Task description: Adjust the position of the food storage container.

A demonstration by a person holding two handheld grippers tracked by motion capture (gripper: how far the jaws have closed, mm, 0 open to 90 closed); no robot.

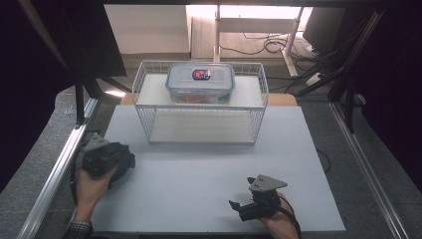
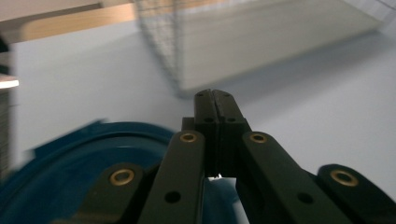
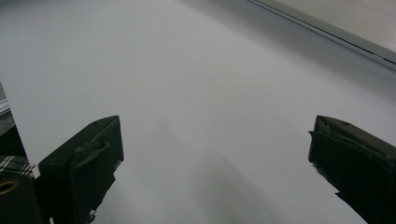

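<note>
The left gripper has its jaws pressed together with nothing between them, above a blurred blue round object at the left edge of the white board. The right gripper rests low on the board, jaws wide apart. Farther off, a lidded plastic container sits on top of the wire rack.

A dark blue, round thing with a raised rim, like a shallow dish or lid, sits at the near left corner of the white surface. It lies low and close under the left hand-held gripper. Blur hides its details, and I cannot tell whether the two touch.
</note>
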